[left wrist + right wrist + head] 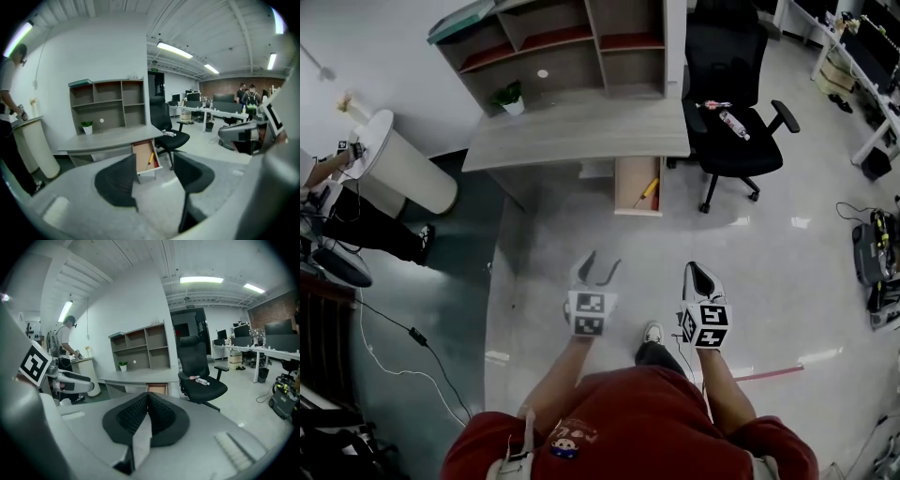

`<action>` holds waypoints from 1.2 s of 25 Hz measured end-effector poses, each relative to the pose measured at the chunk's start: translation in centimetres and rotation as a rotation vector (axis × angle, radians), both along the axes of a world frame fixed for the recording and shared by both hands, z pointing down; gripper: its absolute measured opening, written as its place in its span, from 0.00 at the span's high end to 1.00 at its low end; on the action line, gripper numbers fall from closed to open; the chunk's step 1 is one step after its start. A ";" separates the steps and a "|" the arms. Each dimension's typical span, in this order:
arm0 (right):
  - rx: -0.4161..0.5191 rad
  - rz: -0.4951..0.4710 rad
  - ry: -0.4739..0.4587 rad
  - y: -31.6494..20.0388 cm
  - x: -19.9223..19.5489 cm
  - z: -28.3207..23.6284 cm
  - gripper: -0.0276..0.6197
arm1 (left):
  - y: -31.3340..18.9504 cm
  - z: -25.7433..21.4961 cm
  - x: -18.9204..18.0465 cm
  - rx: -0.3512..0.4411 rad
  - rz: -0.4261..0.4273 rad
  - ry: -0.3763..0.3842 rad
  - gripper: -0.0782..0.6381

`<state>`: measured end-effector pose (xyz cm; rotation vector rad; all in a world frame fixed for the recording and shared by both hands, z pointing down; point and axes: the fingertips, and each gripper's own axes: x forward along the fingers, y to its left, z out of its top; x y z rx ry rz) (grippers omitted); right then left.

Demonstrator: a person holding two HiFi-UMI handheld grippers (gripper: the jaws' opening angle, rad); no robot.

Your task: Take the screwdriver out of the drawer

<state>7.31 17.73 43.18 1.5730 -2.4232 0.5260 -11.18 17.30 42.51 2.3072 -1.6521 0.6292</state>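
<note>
A yellow-handled screwdriver lies in the open wooden drawer under the grey desk. In the left gripper view the screwdriver shows inside the same drawer. Both grippers hang over the floor well short of the drawer. My left gripper is open with nothing between its jaws, and through its gap I see the drawer. My right gripper is shut and empty, its pads pressed together.
A black office chair with a bottle on its seat stands right of the drawer. A shelf unit and a small plant sit on the desk. A person stands at a white round stand far left.
</note>
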 end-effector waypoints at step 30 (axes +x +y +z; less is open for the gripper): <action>0.005 0.034 0.016 -20.3 0.3 2.1 0.95 | -21.6 2.7 2.4 0.006 0.057 0.018 0.55</action>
